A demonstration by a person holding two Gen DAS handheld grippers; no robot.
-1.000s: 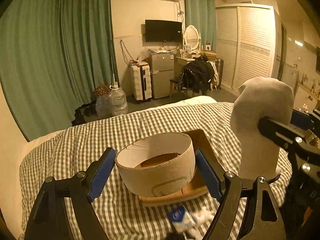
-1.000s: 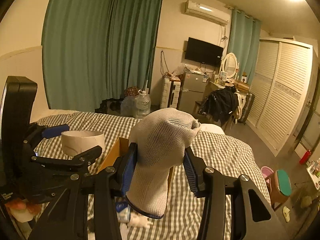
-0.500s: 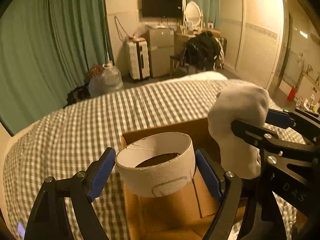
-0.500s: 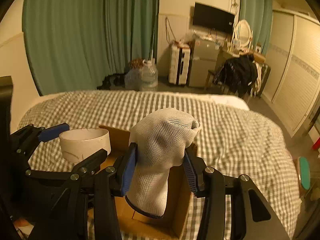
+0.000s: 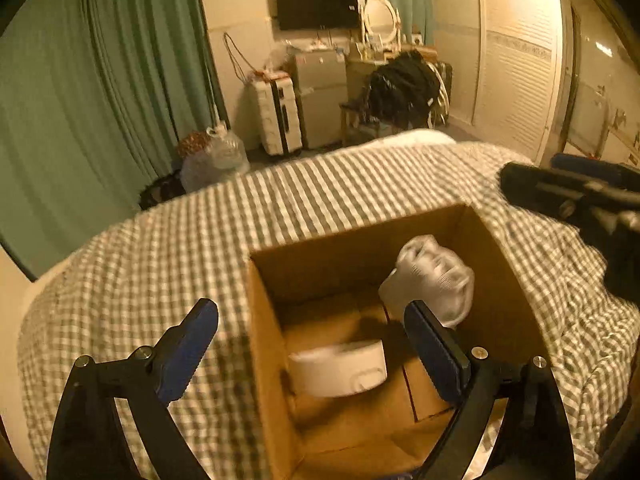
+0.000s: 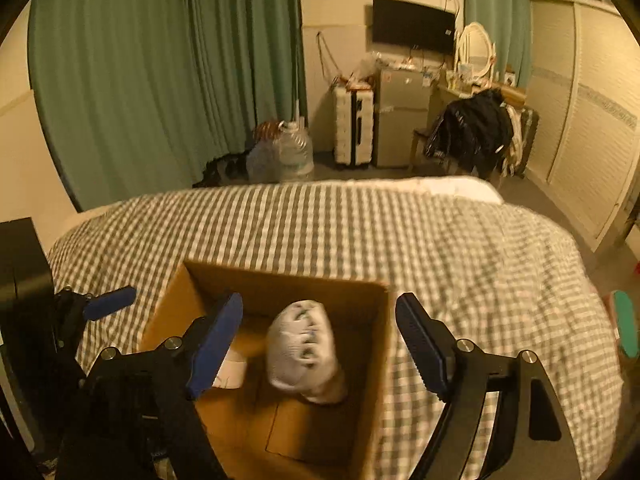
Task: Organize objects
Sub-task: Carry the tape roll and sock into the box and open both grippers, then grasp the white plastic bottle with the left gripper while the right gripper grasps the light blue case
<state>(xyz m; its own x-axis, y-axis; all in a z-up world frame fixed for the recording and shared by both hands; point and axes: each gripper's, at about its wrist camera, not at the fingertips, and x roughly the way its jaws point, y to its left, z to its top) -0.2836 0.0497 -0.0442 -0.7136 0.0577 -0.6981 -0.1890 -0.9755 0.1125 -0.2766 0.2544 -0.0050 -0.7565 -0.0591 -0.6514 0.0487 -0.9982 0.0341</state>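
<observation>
1. Brown cardboard makes up the open box (image 5: 264,344), which sits on the checked bed cover (image 5: 120,280) directly under both grippers.
2. Inside the box, toward its left side in the left wrist view, lies a short white cardboard ring (image 5: 340,366), blurred. In the right wrist view only a sliver of it shows behind the left blue pad.
3. A bundled white sock (image 5: 430,280) is in the box's right half, beside the far right wall; it too is blurred, and whether it rests on the floor of the box cannot be told.
4. The left gripper (image 5: 312,344) has its jaws spread wide and holds nothing; the ring lies below and between them, apart from both pads.
5. The right gripper (image 6: 320,344) also stands with jaws wide and empty; the sock (image 6: 302,350) is below the gap, closer to the left pad, touching neither.
6. Beyond the box, the checked cover runs to the foot of the bed.
7. Farther off stand a water jug (image 6: 296,156), a white suitcase (image 6: 354,128), a small fridge (image 6: 400,116), a chair draped with dark clothes (image 6: 474,132), green curtains (image 6: 160,72) and a wall television (image 6: 412,26).
</observation>
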